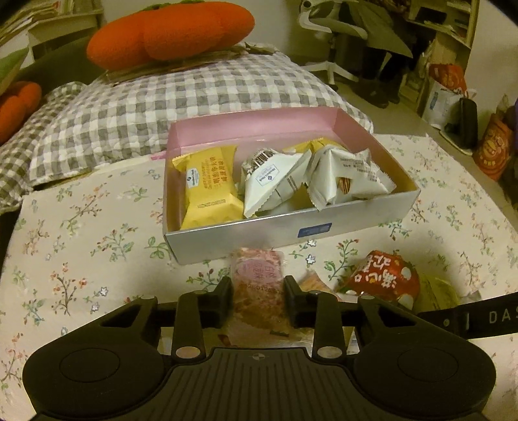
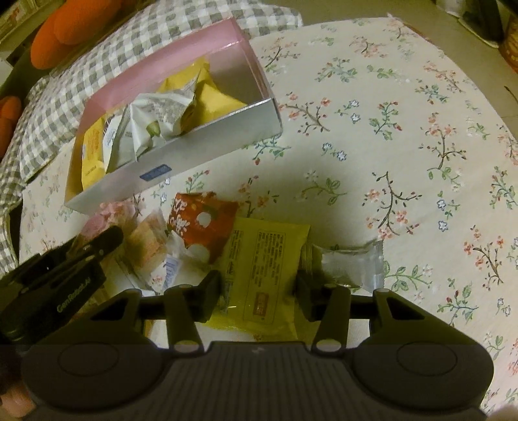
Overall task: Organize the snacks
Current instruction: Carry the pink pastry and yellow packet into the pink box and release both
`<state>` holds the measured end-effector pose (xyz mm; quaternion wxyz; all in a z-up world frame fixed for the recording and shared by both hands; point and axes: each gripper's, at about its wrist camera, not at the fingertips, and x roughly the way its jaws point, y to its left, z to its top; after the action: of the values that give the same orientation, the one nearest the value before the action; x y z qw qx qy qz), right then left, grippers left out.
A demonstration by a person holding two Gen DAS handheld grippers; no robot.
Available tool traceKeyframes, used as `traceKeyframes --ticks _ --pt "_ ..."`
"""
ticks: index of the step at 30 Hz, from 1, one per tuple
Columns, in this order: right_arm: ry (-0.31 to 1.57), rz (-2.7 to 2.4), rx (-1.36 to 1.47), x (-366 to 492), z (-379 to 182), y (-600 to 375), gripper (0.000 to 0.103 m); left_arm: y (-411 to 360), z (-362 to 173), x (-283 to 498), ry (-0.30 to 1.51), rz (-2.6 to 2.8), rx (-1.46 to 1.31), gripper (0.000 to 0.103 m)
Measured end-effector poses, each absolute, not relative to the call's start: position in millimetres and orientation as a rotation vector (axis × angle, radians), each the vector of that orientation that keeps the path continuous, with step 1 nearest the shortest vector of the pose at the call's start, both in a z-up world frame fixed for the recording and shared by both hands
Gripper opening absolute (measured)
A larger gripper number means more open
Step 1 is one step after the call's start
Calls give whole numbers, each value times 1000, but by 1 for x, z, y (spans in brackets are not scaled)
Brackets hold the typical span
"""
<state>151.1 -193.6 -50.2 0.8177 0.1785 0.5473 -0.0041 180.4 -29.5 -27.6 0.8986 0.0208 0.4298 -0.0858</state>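
A silver box (image 1: 291, 223) with a pink inside stands on the floral tablecloth and holds yellow and white snack packets. Just in front of it lies a pink snack packet (image 1: 257, 285), with my left gripper (image 1: 258, 293) shut on it, both pads against its sides. Beside it lie a beige cracker packet (image 1: 314, 281) and a red packet (image 1: 382, 278). In the right wrist view my right gripper (image 2: 259, 296) is shut on a yellow-green packet (image 2: 265, 268) that lies flat on the cloth. The red packet (image 2: 204, 223) and the box (image 2: 194, 155) lie beyond it.
A silvery wrapper (image 2: 349, 262) lies right of the yellow-green packet. The left tool's black body (image 2: 58, 285) is close on the left. Behind the box are a grey checked quilt (image 1: 162, 107) and an orange plush (image 1: 168, 32). An office chair (image 1: 340, 29) and bags (image 1: 492, 149) stand beyond the table's right edge.
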Motion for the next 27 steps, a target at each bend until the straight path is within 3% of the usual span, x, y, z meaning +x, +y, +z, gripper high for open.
traceKeyframes --ticks 27 --pt "1044 -7 466 148 -27 -217 45 16 21 175 789 -212 -247 30"
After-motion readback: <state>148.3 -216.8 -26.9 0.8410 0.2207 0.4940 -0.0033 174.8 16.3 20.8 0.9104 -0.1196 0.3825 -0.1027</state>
